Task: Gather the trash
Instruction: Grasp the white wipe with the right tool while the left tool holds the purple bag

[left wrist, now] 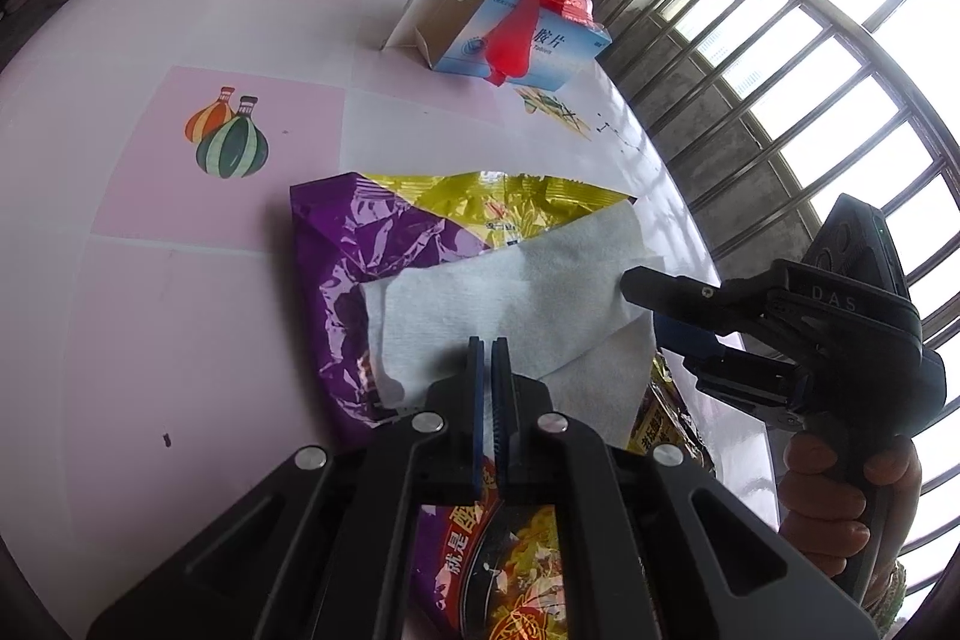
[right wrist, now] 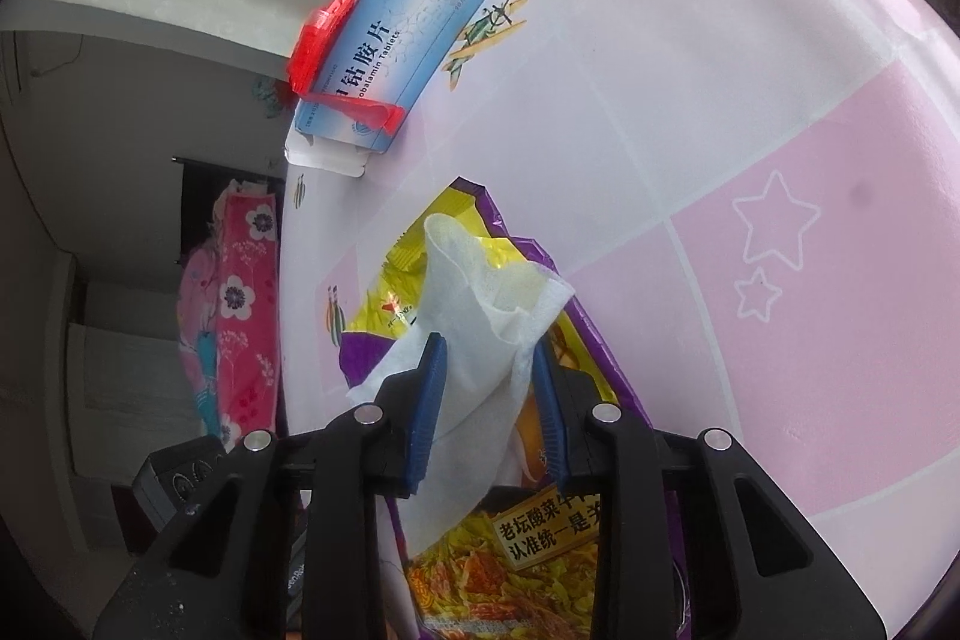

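Both wrist views closely overlook the same tissue [left wrist: 516, 298].

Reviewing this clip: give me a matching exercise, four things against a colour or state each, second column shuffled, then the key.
Things:
1. tissue
2. noodle wrapper
3. medicine box
4. left gripper

States:
A. one end flap open, red plastic draped over it
B. fingers nearly together
C. white, standing between the open fingers of the right gripper
D. purple and yellow, crinkled, lying under the tissue

Pairs: 1-C, 2-D, 3-A, 4-B
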Demonstrator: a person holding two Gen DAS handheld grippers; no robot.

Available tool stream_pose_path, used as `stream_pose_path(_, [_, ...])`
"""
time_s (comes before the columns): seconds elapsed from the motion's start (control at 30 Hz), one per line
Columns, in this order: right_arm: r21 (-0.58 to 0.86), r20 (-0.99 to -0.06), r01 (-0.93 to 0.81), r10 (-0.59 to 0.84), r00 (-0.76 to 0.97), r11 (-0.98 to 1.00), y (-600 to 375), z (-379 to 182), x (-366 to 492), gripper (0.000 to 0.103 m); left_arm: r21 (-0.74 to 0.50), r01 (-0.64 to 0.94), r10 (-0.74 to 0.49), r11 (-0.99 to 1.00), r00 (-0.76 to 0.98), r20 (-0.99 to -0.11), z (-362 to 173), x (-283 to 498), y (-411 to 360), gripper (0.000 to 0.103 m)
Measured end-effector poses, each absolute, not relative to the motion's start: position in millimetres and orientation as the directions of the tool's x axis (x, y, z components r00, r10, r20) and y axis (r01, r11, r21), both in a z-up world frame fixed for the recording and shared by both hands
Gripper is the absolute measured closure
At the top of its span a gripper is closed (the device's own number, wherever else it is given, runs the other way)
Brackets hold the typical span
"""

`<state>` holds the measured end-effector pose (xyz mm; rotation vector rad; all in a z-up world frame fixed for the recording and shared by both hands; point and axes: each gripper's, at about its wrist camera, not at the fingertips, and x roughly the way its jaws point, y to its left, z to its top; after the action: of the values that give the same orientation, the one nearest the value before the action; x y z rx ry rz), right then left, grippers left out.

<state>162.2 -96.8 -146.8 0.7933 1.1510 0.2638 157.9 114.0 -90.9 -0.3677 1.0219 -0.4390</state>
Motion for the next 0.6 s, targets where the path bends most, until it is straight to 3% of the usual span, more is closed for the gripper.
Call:
stream_pose_path(0.07, [0.659,-0.726,0.203,0.541,0.424,0.725,-96,-148,163,0.093,-0.483,0.182,-0.509,0.857,0.452,-0.733,-91,158,113,0.100])
stream_pose_path(0.17, [0.648,-0.730,0.203,0.523,0.441,0.734,-98,-152,163,0.102,-0.489,0.188,-0.518,0.852,0.449,-0.728,-91,157,113,0.100])
stream_pose_path(0.6, [0.520,-0.762,0.142,0.382,0.523,0.843,-122,-127,141,0.103,-0.526,0.133,-0.521,0.840,0.474,-0.710,-80,140,141,0.100])
